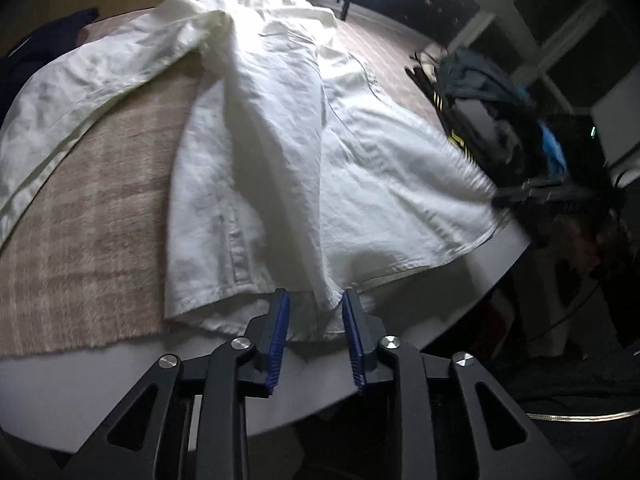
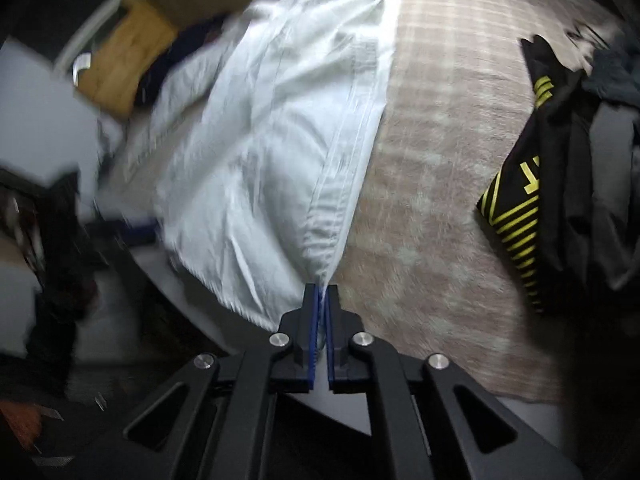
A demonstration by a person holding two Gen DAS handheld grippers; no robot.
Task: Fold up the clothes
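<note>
A white shirt point(image 1: 280, 140) lies spread on a beige plaid blanket point(image 1: 100, 220), one sleeve stretched out to the left. My left gripper point(image 1: 314, 300) is open at the near hem, with a fold of the hem lying between its blue pads. At the right edge, blurred, my right gripper point(image 1: 516, 196) pulls the shirt's right hem corner. In the right wrist view the right gripper point(image 2: 322, 290) is shut on that corner, and the white shirt point(image 2: 272, 140) rises taut from its pads over the blanket point(image 2: 440, 160).
A black garment with yellow stripes point(image 2: 516, 216) and a heap of dark clothes point(image 1: 492, 92) lie on the blanket's right side. A dark blue garment point(image 1: 48, 40) sits far left. The grey table edge point(image 1: 440, 320) runs close below the hem.
</note>
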